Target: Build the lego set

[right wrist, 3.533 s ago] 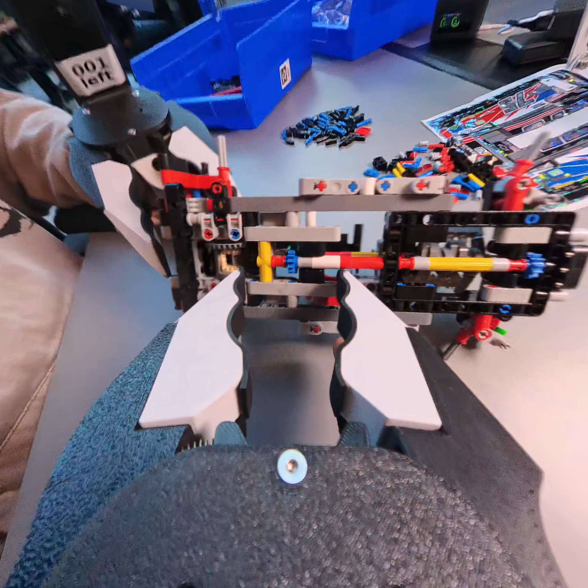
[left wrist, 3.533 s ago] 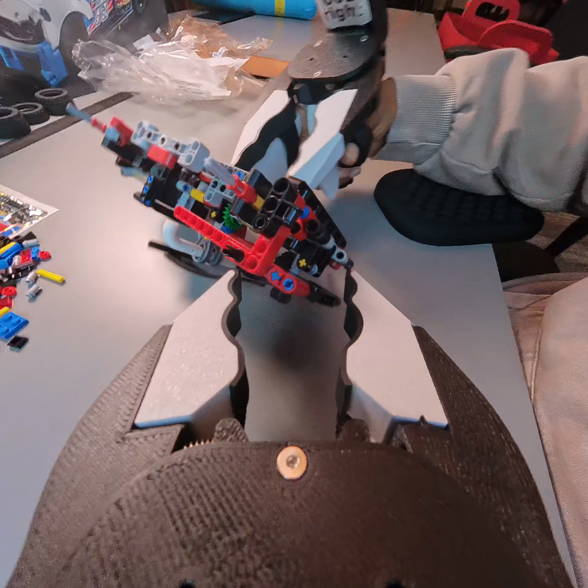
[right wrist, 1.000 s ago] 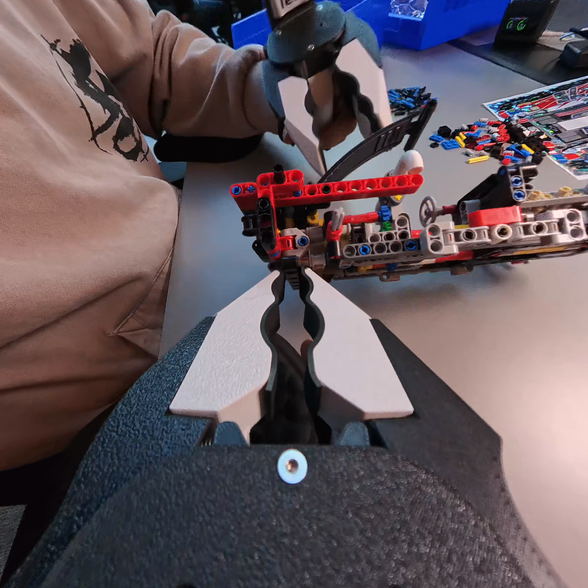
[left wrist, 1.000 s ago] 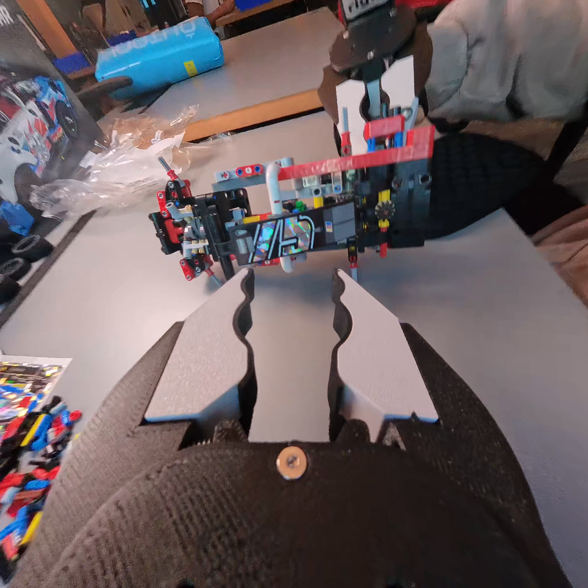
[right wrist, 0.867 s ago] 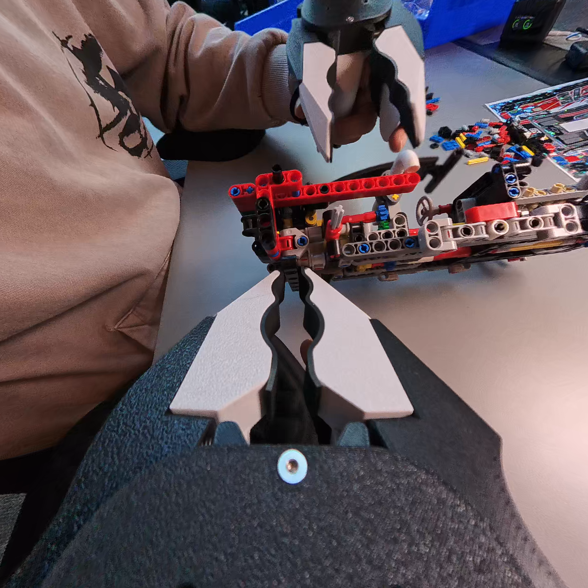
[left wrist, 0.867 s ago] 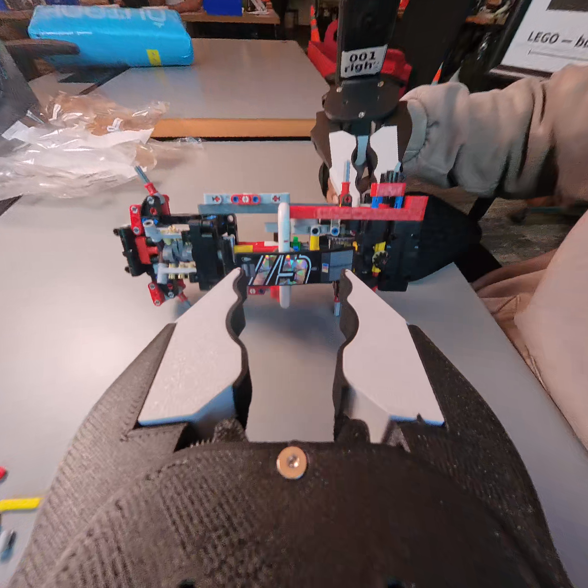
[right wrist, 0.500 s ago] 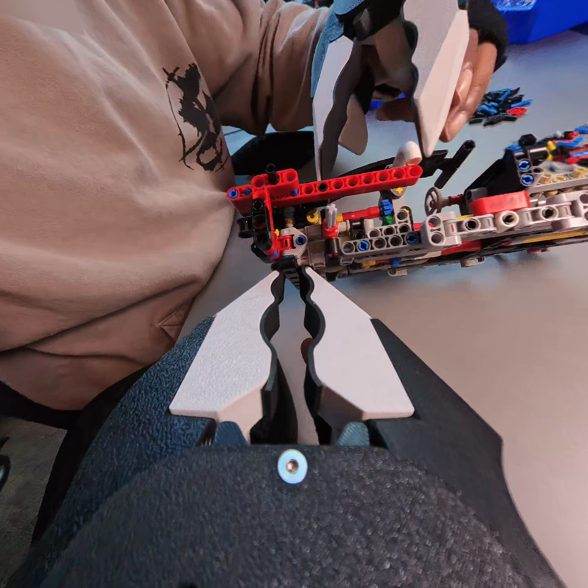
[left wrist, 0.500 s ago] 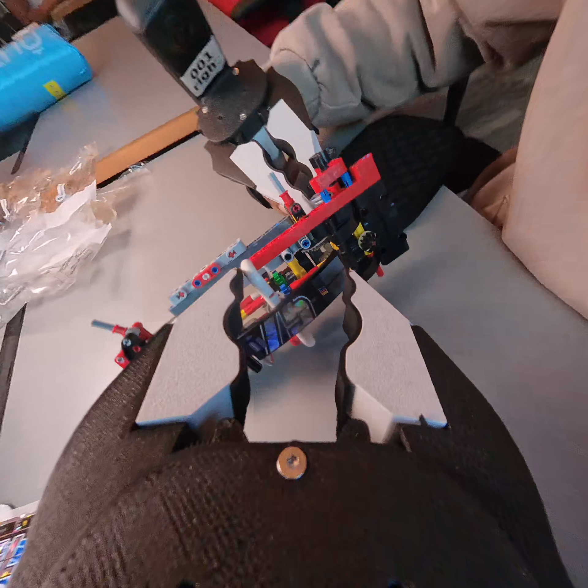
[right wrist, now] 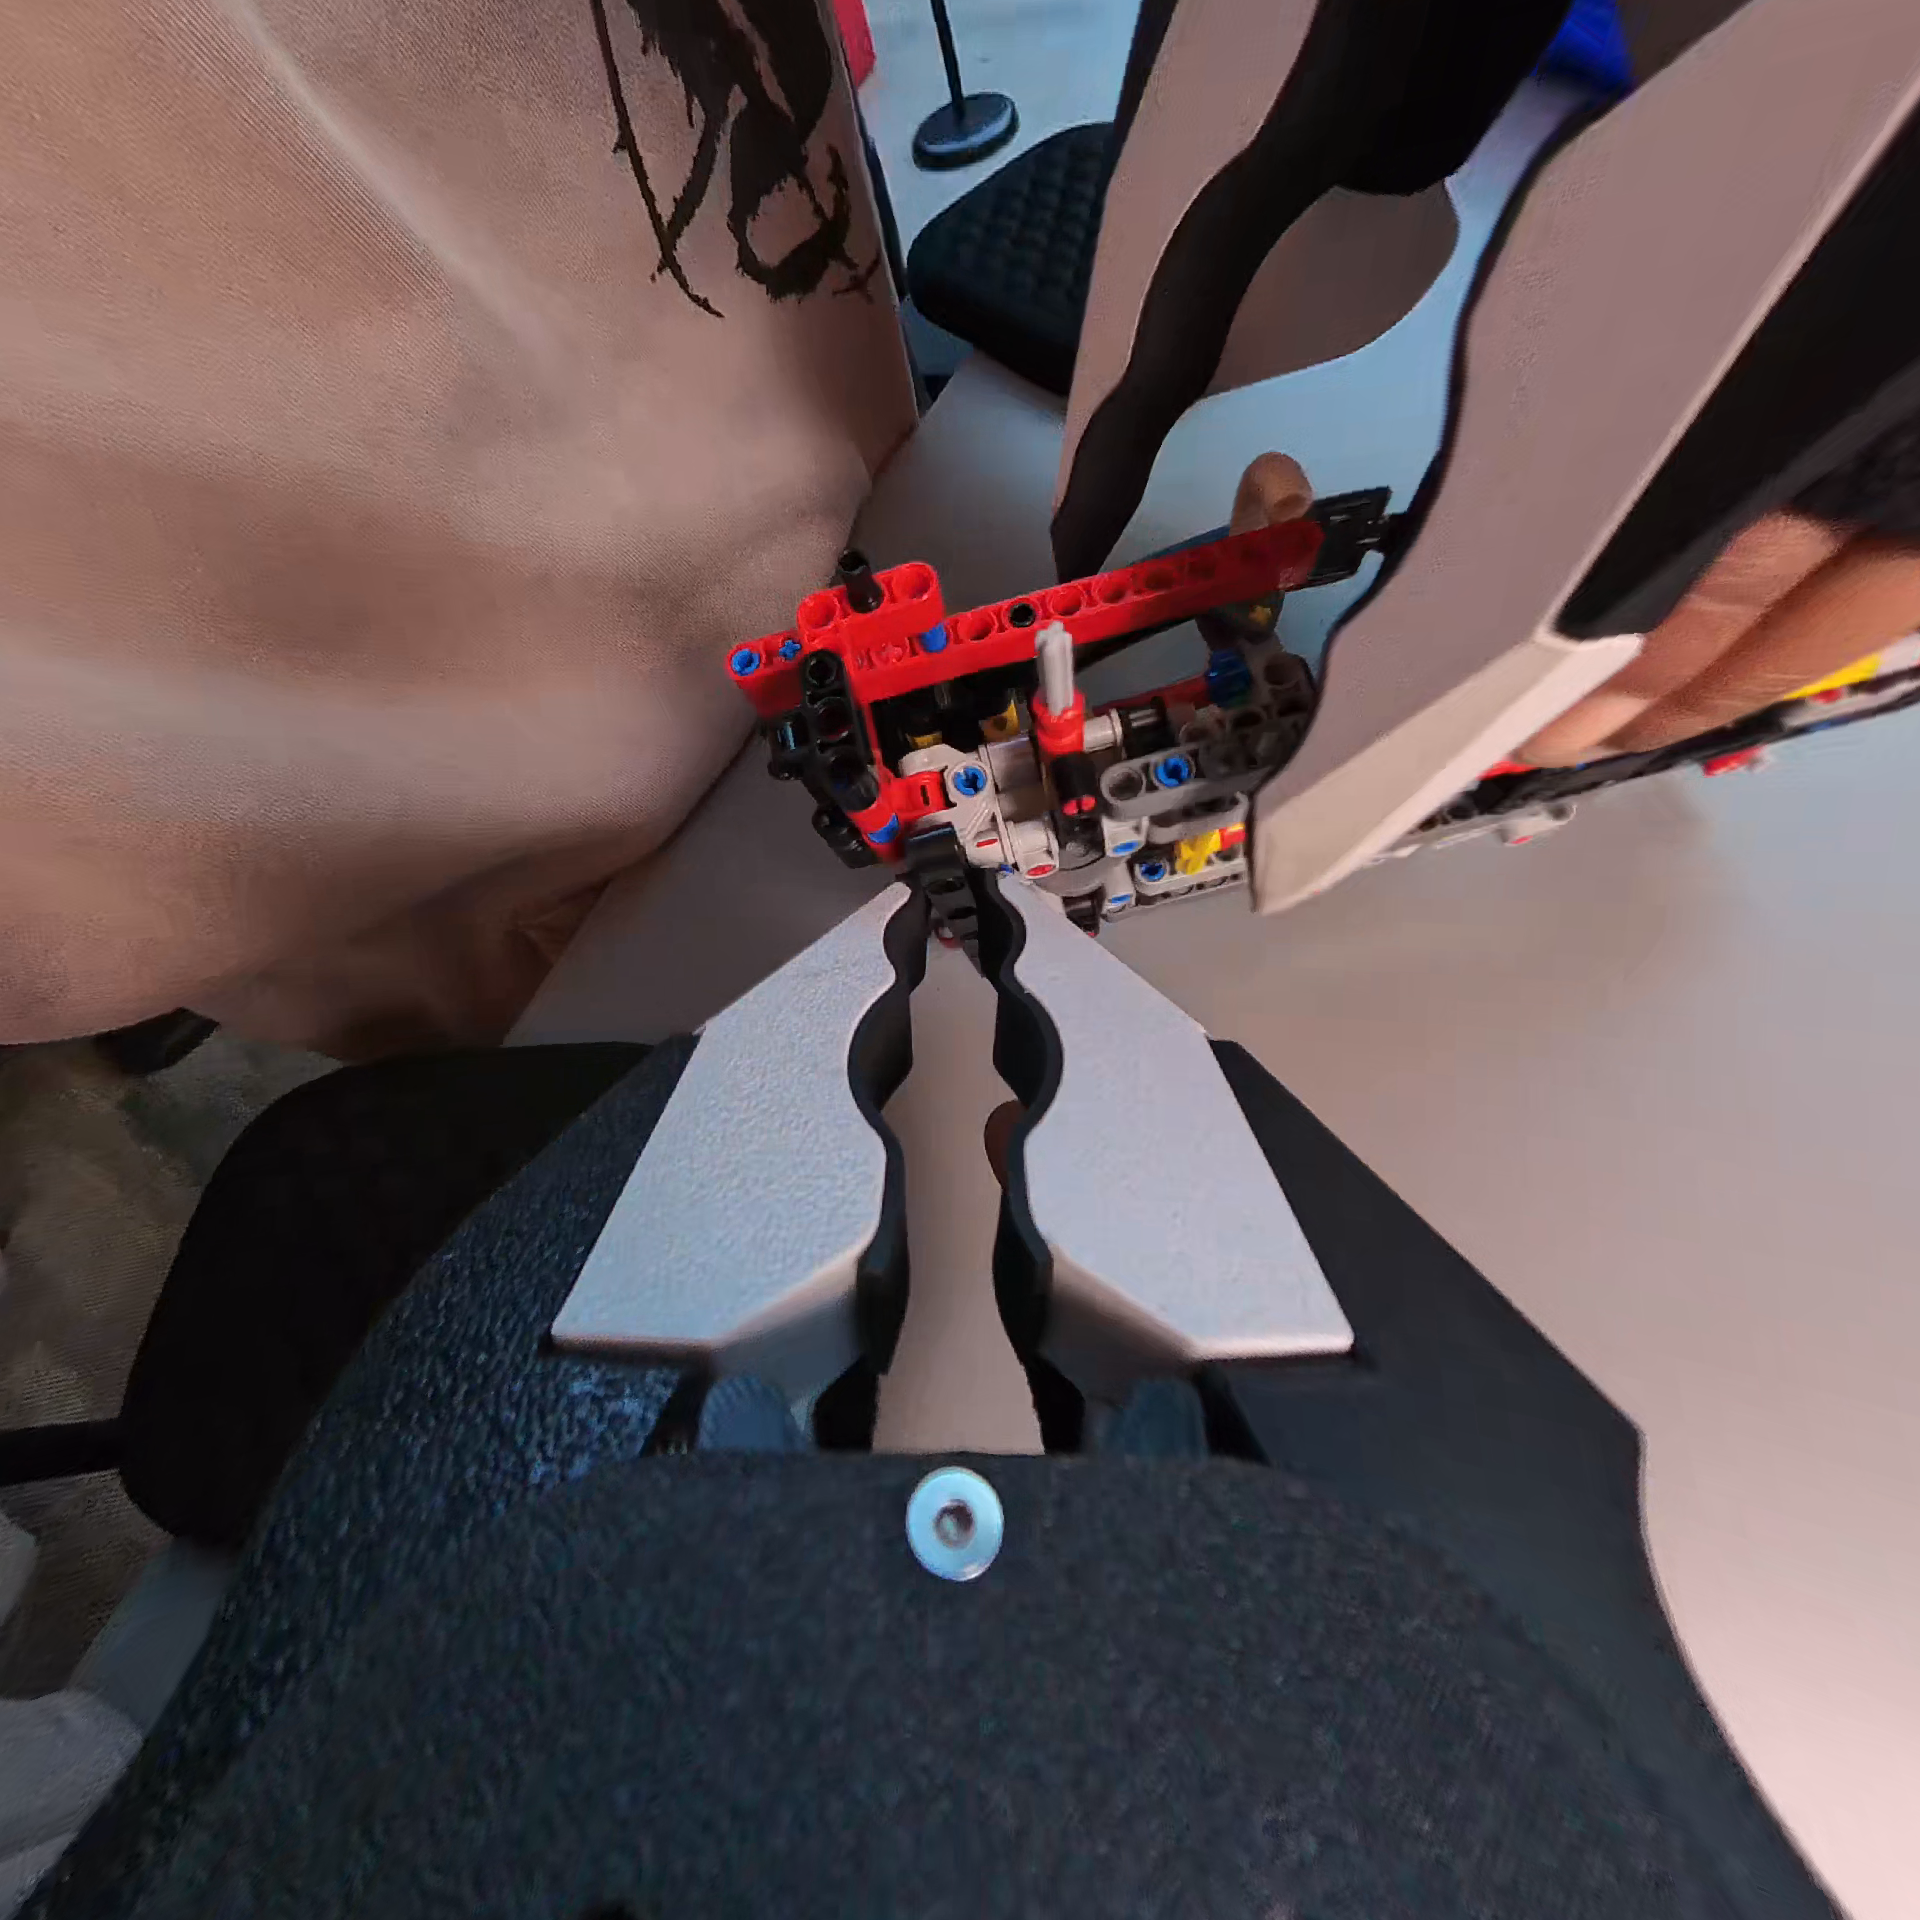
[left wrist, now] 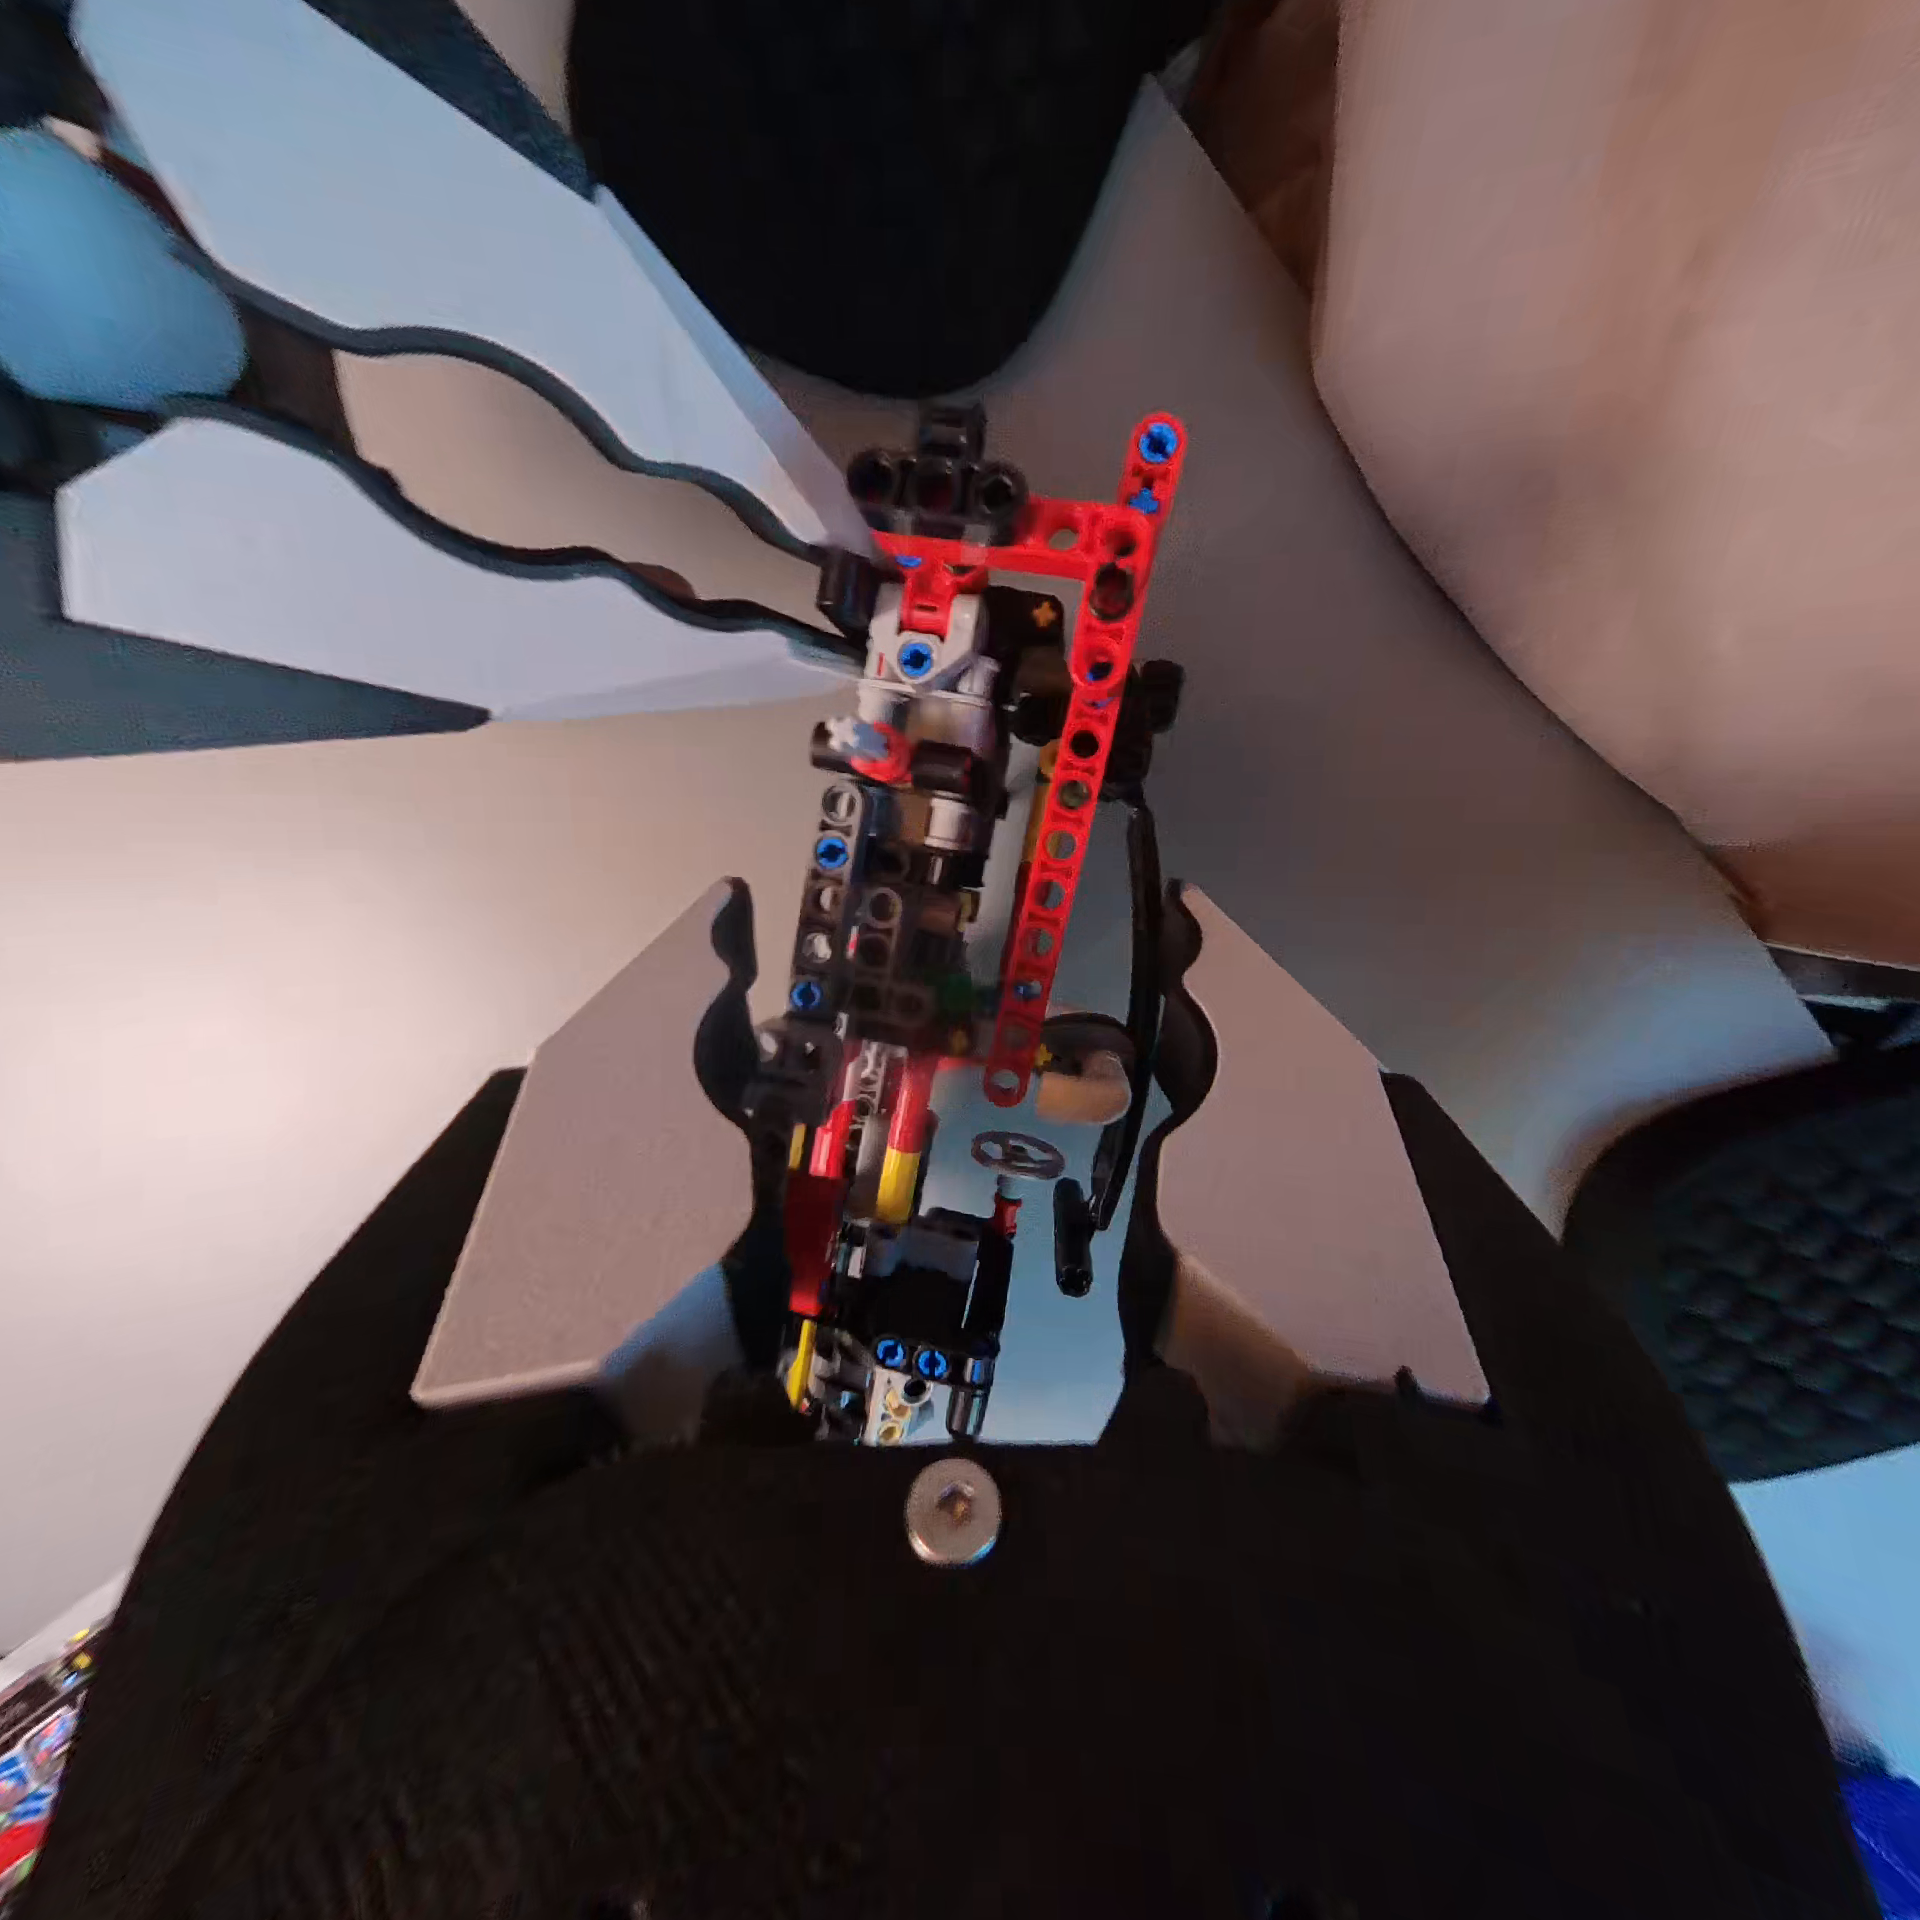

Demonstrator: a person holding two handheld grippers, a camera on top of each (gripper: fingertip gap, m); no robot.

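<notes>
Lego chassis [left wrist: 935, 883], half-built, held up just over the grey bench [left wrist: 312, 987], near the person's beige sweatshirt [right wrist: 364, 520]. Long red beam [left wrist: 1060, 810] runs along one side, with a thin black curved piece [left wrist: 1143, 987] just outside it.

Right gripper [right wrist: 951, 914]: jaws nearly shut, pinched on a small black part [right wrist: 940, 873] at the chassis end. It carries the model. In the left wrist view this same gripper comes in from the upper left, tips on the black/red end block [left wrist: 914, 520].

Left gripper [left wrist: 951, 997]: jaws wide apart, straddling the chassis middle. One finger sits just beside the black side beam and the other just beside the curved black piece. Cannot tell if either pad actually touches; looks like no squeeze yet.

Step in hand, my guess: left takes a second hold on the body so the model is supported at both ends.

To do it well:
- Close the left jaws slowly on solid frame. Keep the curved black piece and the small steering wheel [left wrist: 1013, 1151] out of the pinch; they look loosely attached.
- Keep the right grip steady. It's on one small part, so twisting could pop it off.
- Hold low over the bench in case anything drops.
- Loose bricks [left wrist: 31, 1756] show blurred at the lower left edge.
</notes>
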